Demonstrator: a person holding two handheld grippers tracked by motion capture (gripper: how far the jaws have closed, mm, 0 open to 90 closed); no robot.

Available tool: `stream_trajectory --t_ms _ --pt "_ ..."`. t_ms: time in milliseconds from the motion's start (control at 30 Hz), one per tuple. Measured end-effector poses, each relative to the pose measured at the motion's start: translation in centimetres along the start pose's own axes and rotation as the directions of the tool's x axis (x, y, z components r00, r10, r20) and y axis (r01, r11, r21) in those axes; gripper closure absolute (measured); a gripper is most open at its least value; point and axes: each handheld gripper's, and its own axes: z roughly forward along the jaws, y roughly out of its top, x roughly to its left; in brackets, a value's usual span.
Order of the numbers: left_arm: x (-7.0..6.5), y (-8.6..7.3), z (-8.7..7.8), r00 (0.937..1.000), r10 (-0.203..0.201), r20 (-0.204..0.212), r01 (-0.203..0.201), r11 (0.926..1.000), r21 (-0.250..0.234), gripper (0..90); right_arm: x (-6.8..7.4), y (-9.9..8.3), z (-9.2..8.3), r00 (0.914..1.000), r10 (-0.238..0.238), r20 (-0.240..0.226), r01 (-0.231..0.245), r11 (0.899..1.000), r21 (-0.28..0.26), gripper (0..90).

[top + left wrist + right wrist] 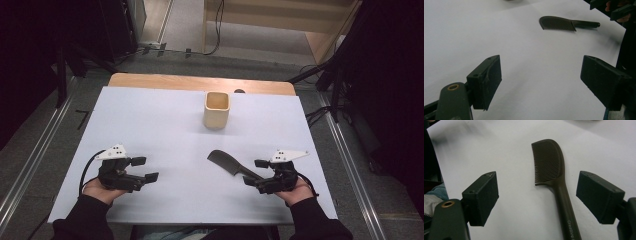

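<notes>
The comb (227, 163) lay flat on the white table cover (165, 125), near my edge of the table and right of centre, its toothed head pointing away toward the wooden cup (217, 109) and its handle running back between the jaws of my right gripper (259, 172). In the right gripper view the handle (566, 207) sat inside the gap but nearer the right-hand jaw, with bare cover showing on both sides, so those jaws stood wide and gripped nothing. My left gripper (145, 169) was likewise spread wide over blank cover, well apart from the comb.

The risk I judged greatest was the comb's thinness: lying flush on the sheet, the handle gave my pads little height to catch, and a closing squeeze set too high could skid over it or flick it sideways. Because it lay off centre, one pad would likely meet it first and push it before the other arrived. Pressing too low might drag or wrinkle the cover.

Room was generous. The cover lay bare between the comb and the cup, and wide open to the left. The tight margins were the near edge just behind my hands and the right edge beside my right gripper; the cup stood alone toward the far side.
</notes>
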Motion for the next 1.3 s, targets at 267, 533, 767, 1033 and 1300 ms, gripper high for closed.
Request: stream_trajectory --t_ms 267,533,767,1033,1300 --pt "0.2 0.07 -0.15 1.0 -0.004 -0.005 0.004 0.9999 -0.014 18.0 0.09 0.11 0.01 0.9999 -0.008 -0.006 0.008 1.0 -0.012 16.3" --pt "0.1 0.14 0.06 1.0 0.002 0.003 -0.002 1.0 -0.007 18.0 0.05 0.02 -0.09 1.0 0.001 0.002 -0.001 1.0 -0.012 16.3" --pt "0.12 0.14 0.12 1.0 0.006 0.006 -0.006 1.0 0.001 18.0 0.0 -0.01 -0.03 1.0 -0.007 -0.003 0.007 1.0 -0.011 16.3" --pt "0.11 0.13 0.15 1.0 0.006 0.003 -0.006 1.0 0.004 18.0 0.04 0.01 -0.04 1.0 -0.009 -0.003 0.009 1.0 -0.011 16.3" --pt "0.08 0.11 0.19 0.9999 0.009 0.004 -0.009 0.9999 0.01 18.0 0.01 0.02 -0.07 1.0 -0.007 0.002 0.007 1.0 -0.013 16.3"
